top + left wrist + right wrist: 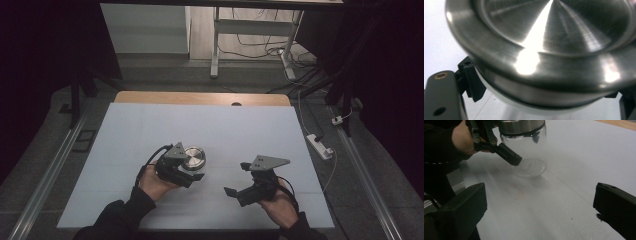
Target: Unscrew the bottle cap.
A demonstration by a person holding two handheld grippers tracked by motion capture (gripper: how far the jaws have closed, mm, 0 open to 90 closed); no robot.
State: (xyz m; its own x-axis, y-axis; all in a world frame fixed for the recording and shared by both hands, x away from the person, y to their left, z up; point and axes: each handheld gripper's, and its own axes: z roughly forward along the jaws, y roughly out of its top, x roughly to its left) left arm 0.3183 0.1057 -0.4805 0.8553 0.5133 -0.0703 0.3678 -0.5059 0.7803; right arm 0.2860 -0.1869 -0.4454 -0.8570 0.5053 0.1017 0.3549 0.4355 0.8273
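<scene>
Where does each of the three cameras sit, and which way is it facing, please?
High view: above the person's side, looking forward and down on the table; both hands, left gripper and right gripper.
Left gripper view: on the left gripper, looking closely at the jar's steel lid; one jaw pad.
Right gripper view: on the right gripper, facing the glass jar.
All three share the jar.

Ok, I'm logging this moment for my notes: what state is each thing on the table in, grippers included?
Glass jar: upright on the white table, looks empty.
Metal lid: on the jar.
Left gripper: shut on the jar just under the lid.
Right gripper: open, holding nothing, apart from the jar.
</scene>
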